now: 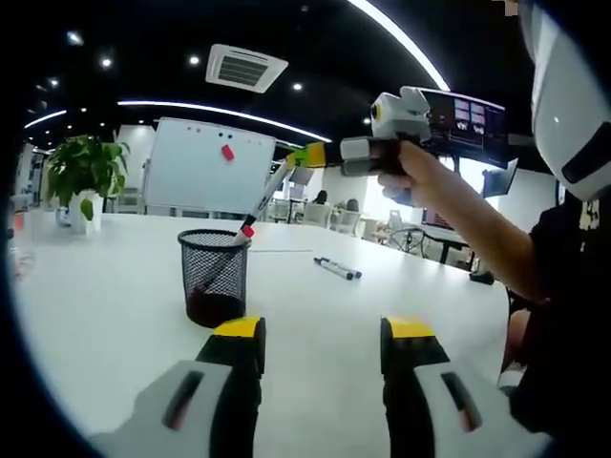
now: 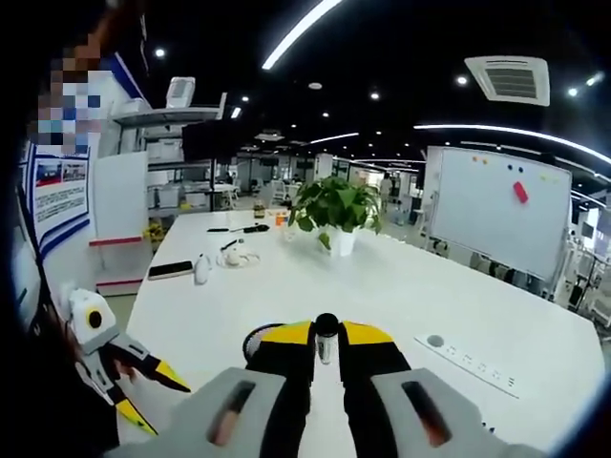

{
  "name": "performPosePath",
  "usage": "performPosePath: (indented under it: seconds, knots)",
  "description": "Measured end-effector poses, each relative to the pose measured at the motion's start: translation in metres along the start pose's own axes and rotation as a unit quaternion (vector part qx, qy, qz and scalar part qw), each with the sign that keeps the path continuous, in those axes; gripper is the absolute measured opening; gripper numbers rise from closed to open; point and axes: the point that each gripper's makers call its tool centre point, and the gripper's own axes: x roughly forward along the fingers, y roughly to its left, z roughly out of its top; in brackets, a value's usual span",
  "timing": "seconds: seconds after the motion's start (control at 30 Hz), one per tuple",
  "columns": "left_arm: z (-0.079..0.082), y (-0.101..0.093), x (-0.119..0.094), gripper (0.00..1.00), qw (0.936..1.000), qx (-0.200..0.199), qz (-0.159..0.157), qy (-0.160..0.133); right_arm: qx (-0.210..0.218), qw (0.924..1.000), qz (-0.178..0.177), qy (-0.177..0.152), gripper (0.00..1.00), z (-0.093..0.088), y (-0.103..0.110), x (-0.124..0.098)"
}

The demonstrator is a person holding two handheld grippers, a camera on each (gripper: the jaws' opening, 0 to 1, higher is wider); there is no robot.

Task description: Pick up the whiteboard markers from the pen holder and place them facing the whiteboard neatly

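Observation:
A black mesh pen holder (image 1: 214, 277) stands on the white table (image 1: 115, 315). Above it, my right gripper (image 1: 311, 155), held in a person's hand, is shut on a white marker with a red cap (image 1: 261, 202), whose red tip hangs at the holder's rim. In the right gripper view the marker's end (image 2: 326, 336) shows clamped between my right gripper's (image 2: 326, 351) yellow-tipped jaws, with the holder's rim (image 2: 258, 334) just below. My left gripper (image 1: 325, 343) stands open near the holder, nothing in it; it shows again (image 2: 143, 386) low on the left. Dark markers (image 1: 338, 269) lie on the table. The whiteboard (image 1: 208, 167) stands beyond.
A potted plant (image 1: 84, 172) sits at the table's far left (image 2: 334, 205). A phone (image 2: 170, 270), small items and a socket strip (image 2: 470, 363) lie on the table. The whiteboard (image 2: 501, 210) stands off its side. The person's arm (image 1: 477, 224) reaches over the right.

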Motion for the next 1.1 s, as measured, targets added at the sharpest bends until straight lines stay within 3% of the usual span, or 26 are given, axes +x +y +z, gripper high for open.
performPosePath:
  seconds: [0.53,1.1]
  knots:
    - [0.000,0.000,0.002,0.50,1.0000,0.004,-0.003,0.006,0.013,0.9995,-0.018,-0.021,0.13,0.011,-0.013,-0.012]
    - [0.000,0.000,0.005,0.50,0.9998,0.005,-0.011,0.013,0.018,0.9988,-0.043,-0.013,0.13,-0.004,-0.026,-0.014]
